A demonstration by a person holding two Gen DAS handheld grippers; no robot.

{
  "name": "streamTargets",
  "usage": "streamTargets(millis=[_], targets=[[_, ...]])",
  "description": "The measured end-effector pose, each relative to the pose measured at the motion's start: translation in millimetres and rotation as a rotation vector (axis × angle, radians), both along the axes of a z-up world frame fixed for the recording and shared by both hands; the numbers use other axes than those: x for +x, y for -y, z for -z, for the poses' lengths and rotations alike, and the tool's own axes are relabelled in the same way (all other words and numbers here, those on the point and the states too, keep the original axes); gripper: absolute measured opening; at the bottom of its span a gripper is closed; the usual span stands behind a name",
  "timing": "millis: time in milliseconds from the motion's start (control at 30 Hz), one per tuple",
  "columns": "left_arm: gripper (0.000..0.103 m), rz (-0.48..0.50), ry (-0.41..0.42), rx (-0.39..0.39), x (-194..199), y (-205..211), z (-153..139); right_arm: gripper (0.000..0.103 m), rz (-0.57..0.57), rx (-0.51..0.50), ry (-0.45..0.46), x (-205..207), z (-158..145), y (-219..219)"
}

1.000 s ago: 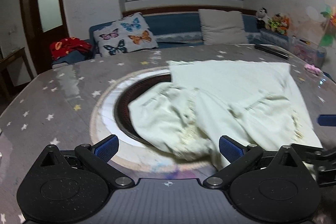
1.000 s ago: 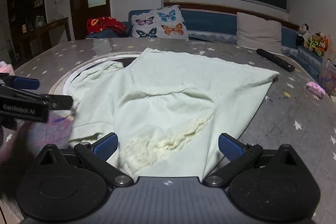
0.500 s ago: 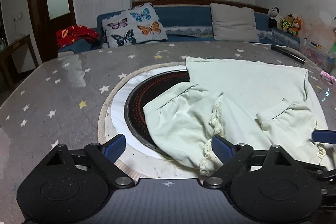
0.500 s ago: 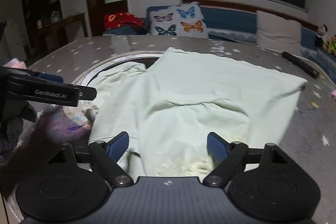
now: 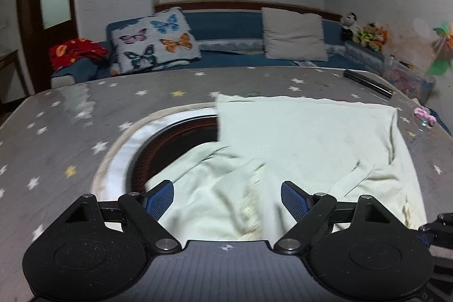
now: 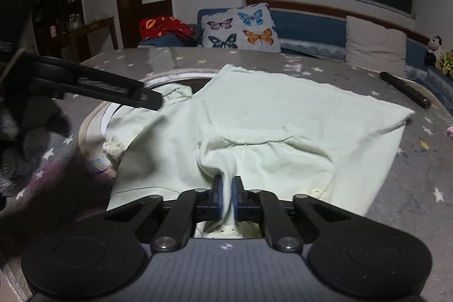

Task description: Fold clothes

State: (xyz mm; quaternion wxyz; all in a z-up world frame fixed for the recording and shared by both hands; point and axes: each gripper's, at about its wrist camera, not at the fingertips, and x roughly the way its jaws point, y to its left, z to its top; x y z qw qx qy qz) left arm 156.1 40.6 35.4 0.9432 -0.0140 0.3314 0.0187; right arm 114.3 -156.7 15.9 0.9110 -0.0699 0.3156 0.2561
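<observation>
1. A pale, mint-white garment [image 6: 283, 118] lies spread on the grey, star-printed tabletop [image 5: 56, 115], its far portion flat and smooth, its near portion bunched into soft folds.
2. The cloth looks like thin cotton; a cream, lace-like trim [image 5: 252, 205] runs along one crumpled edge, though motion blur leaves its pattern unclear.
3. The garment's left side spills over the round, dark, ridged inset [image 5: 175, 143] sunk in the tabletop, which is ringed by a pale glossy band.
4. The right gripper [image 6: 226, 196] has its blue-padded fingers pressed nearly together, pinching a raised ridge of fabric at the garment's near edge.
5. The left gripper [image 5: 226, 197] stands wide apart above the near folds, its ribbed blue pads [image 5: 160, 198] gripping nothing.
6. Beyond the garment, a long black bar-shaped object [image 6: 405, 89] lies on the tabletop near its far right edge.
7. Behind the tabletop, a butterfly-print cushion [image 5: 154, 40] and a plain grey pillow [image 5: 293, 34] rest on a blue sofa.
</observation>
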Motion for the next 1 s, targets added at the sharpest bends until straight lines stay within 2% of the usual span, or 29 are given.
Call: streamTargets(millis=[67,133,200,233,300,367,467,533,667,833,867,967,1000], targets=[[0.083,0.027,-0.011,-0.003,10.4,7.2,1.5,0.003,0.016,0.006,0.013,-0.9,-4.1,7.9],[0.071,0.041,-0.033,0.000,18.7,11.7,6.5,0.003,0.038,0.016,0.029,-1.5,-9.3,18.3],[0.047,0.048,-0.062,-0.020,24.6,11.2,13.3,0.003,0.069,0.030,0.047,-2.1,-15.7,31.5],[0.041,0.053,-0.074,-0.033,26.4,10.4,16.4,0.003,0.088,0.038,0.056,-2.8,-18.9,38.3],[0.021,0.064,-0.082,-0.057,25.7,9.0,20.4,0.002,0.138,0.055,0.078,-3.6,-25.9,54.8],[0.013,0.074,-0.075,-0.067,21.8,8.1,21.8,0.002,0.185,0.066,0.090,-4.5,-29.9,70.8],[0.009,0.074,-0.054,-0.076,14.4,6.5,18.6,0.002,0.248,0.079,0.084,-5.2,-31.3,92.9],[0.009,0.064,-0.043,-0.083,9.3,4.3,15.8,0.003,0.250,0.086,0.068,-6.6,-30.9,99.4],[0.009,0.051,-0.019,-0.096,-1.4,0.4,9.4,0.009,0.176,0.087,0.053,-12.4,-28.0,82.9],[0.008,0.028,0.004,-0.120,-16.9,-7.7,5.1,0.011,0.047,0.063,0.030,-14.4,-17.1,40.0],[0.008,0.024,0.008,-0.128,-20.6,-9.7,3.8,0.014,0.032,0.056,0.024,-13.7,-14.8,33.4],[0.008,0.013,0.022,-0.146,-30.7,-15.5,1.0,0.042,-0.011,0.016,0.006,-9.5,-3.1,13.9],[0.008,0.008,0.026,-0.152,-34.0,-17.2,0.4,0.043,-0.018,0.004,0.004,-8.5,-0.1,9.8]])
